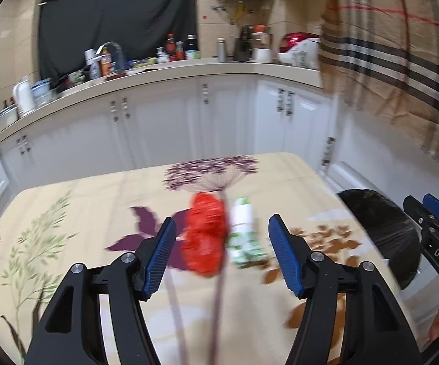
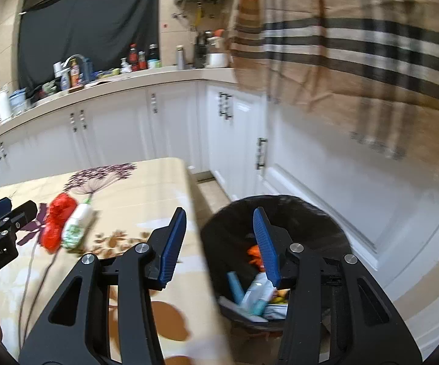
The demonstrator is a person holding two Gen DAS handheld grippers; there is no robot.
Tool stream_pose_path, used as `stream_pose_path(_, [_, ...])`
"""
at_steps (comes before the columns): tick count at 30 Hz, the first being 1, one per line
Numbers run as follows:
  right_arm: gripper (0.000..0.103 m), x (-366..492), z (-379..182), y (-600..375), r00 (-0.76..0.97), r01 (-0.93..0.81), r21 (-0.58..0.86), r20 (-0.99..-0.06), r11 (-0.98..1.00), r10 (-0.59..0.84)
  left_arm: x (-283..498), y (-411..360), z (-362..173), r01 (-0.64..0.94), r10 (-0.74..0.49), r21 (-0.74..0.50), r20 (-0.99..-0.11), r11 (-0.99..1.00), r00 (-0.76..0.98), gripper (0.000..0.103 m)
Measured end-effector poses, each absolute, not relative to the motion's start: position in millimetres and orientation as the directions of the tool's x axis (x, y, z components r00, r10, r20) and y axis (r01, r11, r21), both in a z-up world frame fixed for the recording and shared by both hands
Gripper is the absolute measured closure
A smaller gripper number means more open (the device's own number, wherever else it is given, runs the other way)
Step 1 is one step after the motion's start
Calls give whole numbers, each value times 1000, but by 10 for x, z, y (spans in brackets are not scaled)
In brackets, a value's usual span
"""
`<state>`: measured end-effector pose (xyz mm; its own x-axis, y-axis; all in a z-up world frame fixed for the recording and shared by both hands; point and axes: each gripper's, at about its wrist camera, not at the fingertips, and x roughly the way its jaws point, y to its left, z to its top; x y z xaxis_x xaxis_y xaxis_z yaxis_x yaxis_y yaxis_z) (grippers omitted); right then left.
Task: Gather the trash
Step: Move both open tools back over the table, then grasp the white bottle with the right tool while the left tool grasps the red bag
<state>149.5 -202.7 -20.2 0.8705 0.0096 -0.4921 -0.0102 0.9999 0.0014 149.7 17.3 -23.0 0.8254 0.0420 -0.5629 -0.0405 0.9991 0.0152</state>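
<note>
The left gripper (image 1: 222, 254) hangs over the floral tablecloth (image 1: 98, 213) with its blue-padded jaws spread wide and nothing between them; beyond its tips lie a crumpled red wrapper (image 1: 205, 234) and, touching it on the right, a white-and-green packet (image 1: 243, 234), both blurred. This view catches only the dark rim of the bin (image 1: 380, 231) at the table's right edge, with the right gripper (image 1: 432, 213) in front of it. The right wrist view looks down into that black-lined bin (image 2: 326, 228), which stands on the floor just beside the table, and shows trash in it: an orange scrap (image 2: 254, 254) and light blue and white packets (image 2: 256, 298). The right gripper (image 2: 222, 246) is held above the gap between table and bin, jaws apart and empty. From here the red wrapper (image 2: 57, 222) and packet (image 2: 76, 225) sit well to the left, near the left gripper (image 2: 6, 213).
</note>
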Motion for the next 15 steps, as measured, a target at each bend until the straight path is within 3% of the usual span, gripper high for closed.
stream_pose_path(15, [58, 1671, -298, -909, 824, -204, -27, -544, 979, 157, 1283, 1220, -364, -237, 198, 10, -586, 971, 786, 37])
